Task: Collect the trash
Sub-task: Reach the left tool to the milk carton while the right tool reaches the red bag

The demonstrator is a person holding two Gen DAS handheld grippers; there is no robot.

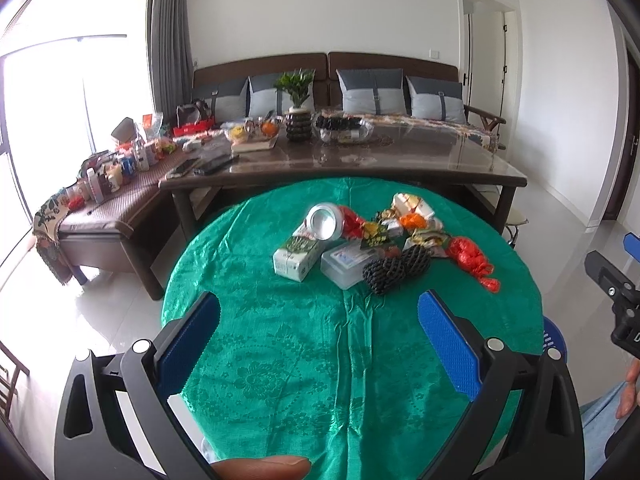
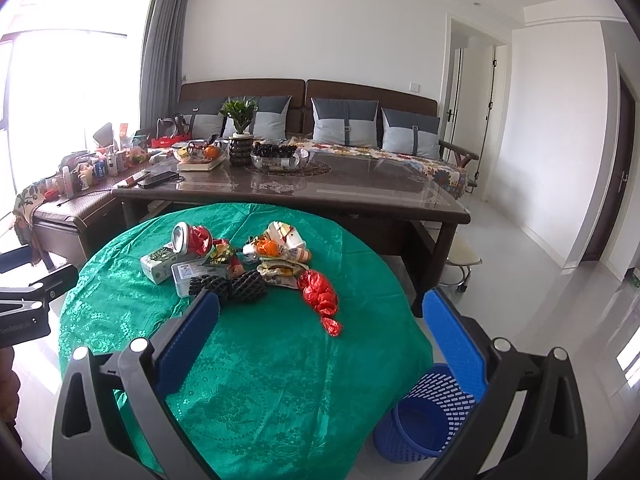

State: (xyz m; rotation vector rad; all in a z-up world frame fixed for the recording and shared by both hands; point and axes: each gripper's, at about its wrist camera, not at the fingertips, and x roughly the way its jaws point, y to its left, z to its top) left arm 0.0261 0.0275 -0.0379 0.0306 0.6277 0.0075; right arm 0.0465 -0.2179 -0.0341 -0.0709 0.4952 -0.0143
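Observation:
A pile of trash lies on the far half of a round table with a green cloth (image 1: 320, 360): a tipped can (image 1: 323, 222), a green-white carton (image 1: 296, 256), a clear plastic box (image 1: 348, 264), black foam netting (image 1: 396, 266), a crumpled red bag (image 1: 472, 260) and several wrappers (image 1: 412, 216). My left gripper (image 1: 320, 304) is open and empty above the near cloth, well short of the pile. My right gripper (image 2: 320, 300) is open and empty, its left finger near the black netting (image 2: 228, 286), the red bag (image 2: 320, 294) between the fingers. A blue basket (image 2: 424, 416) stands on the floor right of the table.
A dark coffee table (image 1: 360, 164) with a plant, fruit bowls and phones stands behind the round table. Beyond it is a sofa with cushions (image 1: 372, 92). A cluttered bench (image 1: 116, 184) is at the left. White tiled floor (image 2: 560, 300) lies to the right.

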